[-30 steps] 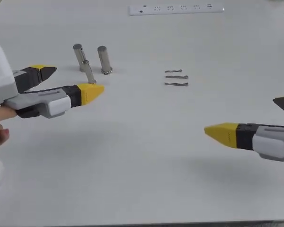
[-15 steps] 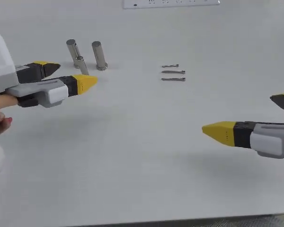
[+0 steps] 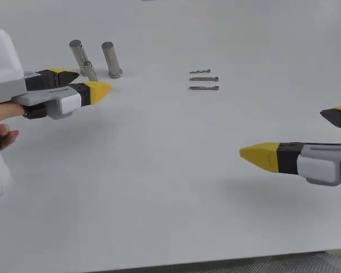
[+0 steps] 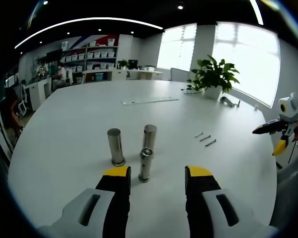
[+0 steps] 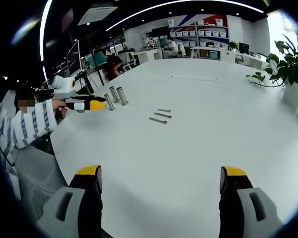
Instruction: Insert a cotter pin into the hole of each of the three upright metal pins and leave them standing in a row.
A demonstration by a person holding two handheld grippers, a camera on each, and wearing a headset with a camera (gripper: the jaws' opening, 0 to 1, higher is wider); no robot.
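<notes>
- Your left gripper point(image 3: 92, 81) hung low over the white table point(image 3: 159, 193), at its left side. Its jaws stood part open and had hold of nothing.
- In the left gripper view, the nearest metal pin point(image 4: 145, 165) stood just ahead of the gap between the two yellow tips, and neither tip touched it.
- The other two metal pins point(image 4: 115, 147) point(image 4: 149, 141) stood upright just behind it, side by side. The three made a tight cluster rather than a line.
- I could not tell from any view where the holes in the pins sat.
- The three cotter pins point(image 3: 203, 79) lay flat on the table, side by side. They were well to the right of the metal pins and apart from them.
- Your right gripper point(image 3: 282, 132) was out at the right side, above bare table. Its jaws were spread wide and it gripped nothing.
- In the right gripper view, the cotter pins lay well ahead of its tips. Your left gripper showed beyond them at the left, next to the metal pins.
- A power strip point(image 4: 150, 100) lay on the table farther back, and a potted plant point(image 4: 213, 75) stood at the far edge.
</notes>
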